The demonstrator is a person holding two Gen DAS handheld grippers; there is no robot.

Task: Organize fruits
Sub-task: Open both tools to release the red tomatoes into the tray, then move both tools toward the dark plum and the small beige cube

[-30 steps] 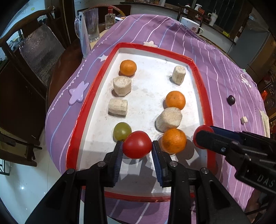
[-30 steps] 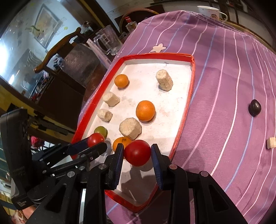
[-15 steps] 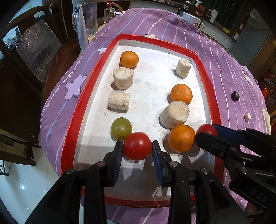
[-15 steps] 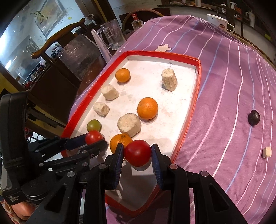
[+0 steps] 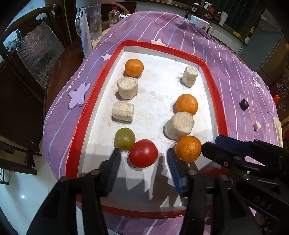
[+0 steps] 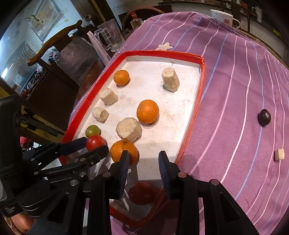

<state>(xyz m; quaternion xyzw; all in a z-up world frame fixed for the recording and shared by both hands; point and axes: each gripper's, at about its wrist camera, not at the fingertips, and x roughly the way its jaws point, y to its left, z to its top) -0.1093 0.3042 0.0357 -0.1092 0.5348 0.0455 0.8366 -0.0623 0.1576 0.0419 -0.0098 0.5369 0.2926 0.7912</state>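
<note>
In the tray [image 5: 211, 76] on the cloth-covered surface [image 5: 233, 59], a tomato [image 5: 143, 153] lay touching a grape [image 5: 124, 138], a mandarin [image 5: 187, 148] to its right; a mug [image 5: 90, 21] stood behind.

- A home dining room, by the look of it.
- Purple striped tablecloth [image 5: 225, 59] over a round table.
- Wooden chair [image 6: 54, 41] pulled alongside.
- Glass beer mug [image 6: 110, 35], small bottle [image 5: 113, 15] and a white cartoon mug [image 5: 200, 24] on it.
- Framed picture [image 6: 45, 14] on the wall.
</note>
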